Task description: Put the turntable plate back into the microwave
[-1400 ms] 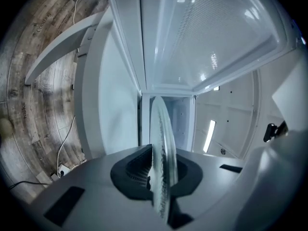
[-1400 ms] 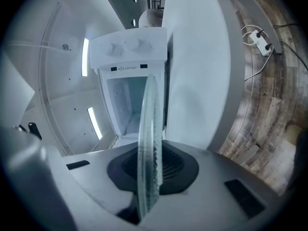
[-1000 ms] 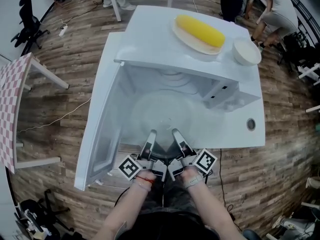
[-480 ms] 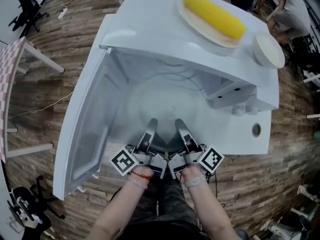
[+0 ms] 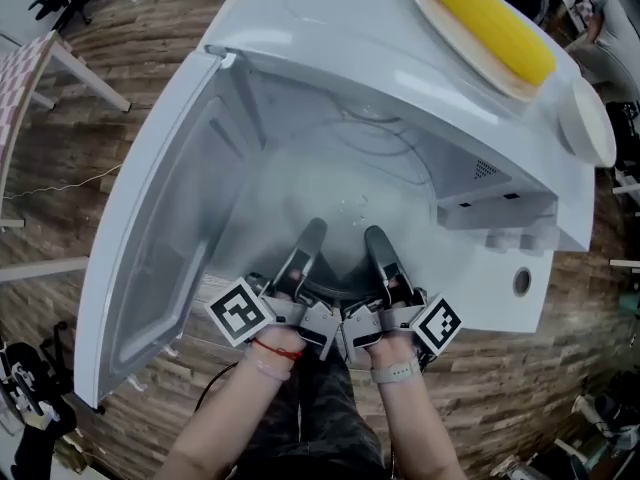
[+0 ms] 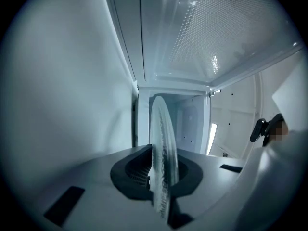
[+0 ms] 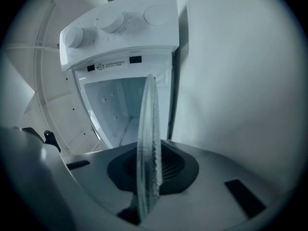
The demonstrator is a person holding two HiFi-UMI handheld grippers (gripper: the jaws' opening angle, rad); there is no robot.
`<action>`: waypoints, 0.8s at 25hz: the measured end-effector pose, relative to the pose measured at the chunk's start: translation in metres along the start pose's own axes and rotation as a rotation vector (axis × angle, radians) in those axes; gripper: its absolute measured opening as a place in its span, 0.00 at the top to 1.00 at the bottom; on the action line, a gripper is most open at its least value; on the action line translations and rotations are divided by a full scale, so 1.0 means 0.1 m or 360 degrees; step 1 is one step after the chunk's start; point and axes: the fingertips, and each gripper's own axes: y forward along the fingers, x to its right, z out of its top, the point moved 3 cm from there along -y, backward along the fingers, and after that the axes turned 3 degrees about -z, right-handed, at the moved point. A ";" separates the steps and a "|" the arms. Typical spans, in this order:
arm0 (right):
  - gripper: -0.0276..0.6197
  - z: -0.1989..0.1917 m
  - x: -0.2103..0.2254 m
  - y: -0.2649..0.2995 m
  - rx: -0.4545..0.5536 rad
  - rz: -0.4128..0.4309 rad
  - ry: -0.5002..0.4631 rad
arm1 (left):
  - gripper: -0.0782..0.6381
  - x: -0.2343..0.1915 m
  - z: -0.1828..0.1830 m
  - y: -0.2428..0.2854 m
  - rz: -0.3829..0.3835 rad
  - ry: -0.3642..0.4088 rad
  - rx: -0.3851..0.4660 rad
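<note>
The turntable plate (image 6: 161, 148), a clear round glass disc with a frosted, ribbed rim, is held just inside the mouth of the open white microwave (image 5: 330, 48). In the head view we can barely make out its outline in the microwave's cavity. Our left gripper (image 5: 303, 253) and right gripper (image 5: 382, 258) each clamp its near rim, seen edge-on. Compared with a second ago, both reach deeper into the microwave.

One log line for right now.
left gripper shut on turntable plate | right gripper shut on it | plate held at microwave opening | door open
</note>
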 end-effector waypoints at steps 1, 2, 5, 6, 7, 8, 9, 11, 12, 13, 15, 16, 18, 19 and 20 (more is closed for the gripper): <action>0.90 0.00 0.00 0.02 -0.0003 -0.0003 -0.0002 | 0.85 0.00 0.02 0.01 0.0002 0.0001 0.0002; 0.90 0.01 0.01 0.04 -0.0005 -0.0007 -0.0005 | 0.85 -0.01 0.03 0.02 0.0003 0.0002 0.0004; 0.90 0.04 0.00 0.10 -0.0006 -0.0008 -0.0012 | 0.85 -0.01 0.07 0.08 -0.0008 0.0007 0.0004; 0.90 0.05 -0.01 0.11 -0.0002 -0.0004 -0.0015 | 0.85 -0.01 0.07 0.10 -0.0014 0.0004 0.0000; 0.90 0.06 -0.02 0.12 0.0003 0.0000 -0.0017 | 0.85 -0.01 0.08 0.12 -0.0017 -0.0001 -0.0005; 0.90 0.06 -0.02 0.13 0.0007 0.0003 -0.0016 | 0.85 -0.01 0.09 0.13 -0.0017 -0.0003 -0.0010; 0.90 0.07 -0.02 0.15 0.0011 0.0006 -0.0012 | 0.85 -0.01 0.10 0.14 -0.0015 -0.0001 -0.0014; 0.90 0.08 -0.01 0.17 0.0013 0.0012 -0.0003 | 0.85 0.00 0.11 0.17 -0.0015 0.0007 -0.0019; 0.90 0.08 -0.01 0.18 0.0013 0.0016 0.0000 | 0.85 0.00 0.12 0.18 -0.0017 0.0007 -0.0019; 0.90 0.08 -0.01 0.19 0.0011 0.0019 0.0002 | 0.85 0.00 0.12 0.19 -0.0019 0.0005 -0.0017; 0.90 0.09 -0.01 0.21 0.0005 0.0020 0.0003 | 0.85 0.00 0.13 0.20 -0.0019 0.0004 -0.0012; 0.90 0.10 -0.01 0.22 0.0004 0.0018 0.0003 | 0.85 0.00 0.13 0.21 -0.0018 0.0005 -0.0012; 0.90 0.12 0.00 0.24 0.0010 0.0017 0.0003 | 0.85 -0.02 0.14 0.24 -0.0018 0.0008 -0.0019; 0.90 0.13 0.00 0.24 0.0016 0.0018 0.0004 | 0.85 -0.02 0.15 0.26 -0.0020 0.0011 -0.0024; 0.90 0.15 0.00 0.25 0.0020 0.0021 0.0007 | 0.85 -0.02 0.15 0.28 -0.0023 0.0015 -0.0030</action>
